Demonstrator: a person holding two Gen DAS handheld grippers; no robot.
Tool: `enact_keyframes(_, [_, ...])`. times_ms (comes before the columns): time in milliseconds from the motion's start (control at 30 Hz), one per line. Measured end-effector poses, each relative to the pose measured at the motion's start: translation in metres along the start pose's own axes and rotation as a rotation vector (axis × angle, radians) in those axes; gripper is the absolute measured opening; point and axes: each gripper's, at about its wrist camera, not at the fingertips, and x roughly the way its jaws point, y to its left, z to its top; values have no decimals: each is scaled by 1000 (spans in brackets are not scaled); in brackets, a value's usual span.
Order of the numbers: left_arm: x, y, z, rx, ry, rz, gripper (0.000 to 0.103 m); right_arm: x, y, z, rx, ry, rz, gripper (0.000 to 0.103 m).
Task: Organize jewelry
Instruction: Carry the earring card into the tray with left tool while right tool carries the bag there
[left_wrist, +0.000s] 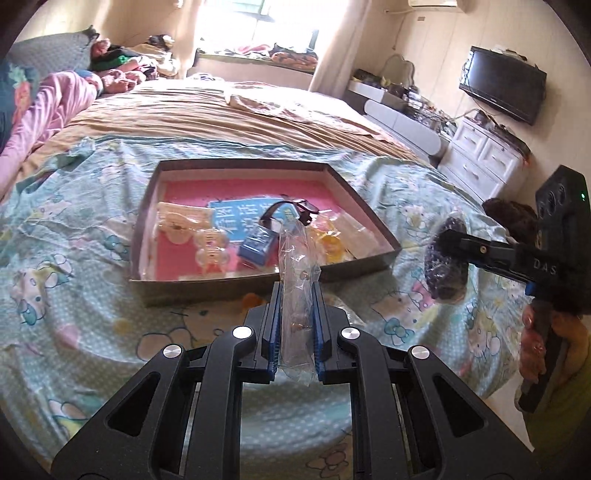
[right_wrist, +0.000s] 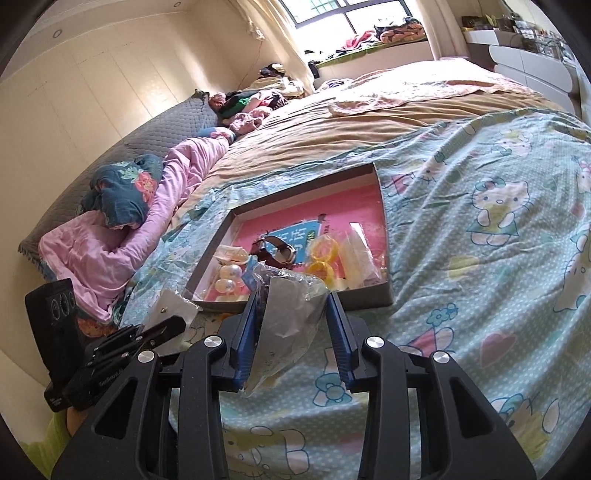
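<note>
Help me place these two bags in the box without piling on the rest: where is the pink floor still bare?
The pink floor is bare along the box's far wall, beyond the blue card. The near half is crowded: pearl pieces, blue tag, watch, yellow rings, clear packets.

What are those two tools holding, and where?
Left tool: small clear bag, pinched at its lower end. Right tool: crumpled plastic bag of dark beads, gripped mid-body.

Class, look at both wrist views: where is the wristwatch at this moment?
The wristwatch lies inside the shallow box on the bed, on its pink lining, between the pearl-like beads and the yellow rings.
</note>
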Motion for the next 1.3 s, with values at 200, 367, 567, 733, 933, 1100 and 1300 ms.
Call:
enact_keyframes(200, [0,16,3,-48,-5,17,8,5,13,5,-27,-6,17,34])
enact_keyframes(367, [-1,26,5,-70,-11,30,8,11,24,9,-51,-9,30,34])
enact_keyframes(567, [-2,35,6,-97,-21,44,8,19,35,13,-78,-12,36,34])
enact_keyframes(733, [-1,43,7,-125,-21,39,8,24,38,16,-83,-16,44,34])
enact_keyframes(933, [1,52,10,-153,-25,41,8,30,41,22,-91,-25,38,34])
enact_keyframes(1100, [4,60,13,-187,-22,29,8,34,41,27,-100,-36,26,34])
enact_keyframes(1300, [14,65,22,-184,-12,65,8,42,35,37,-101,-45,5,34])
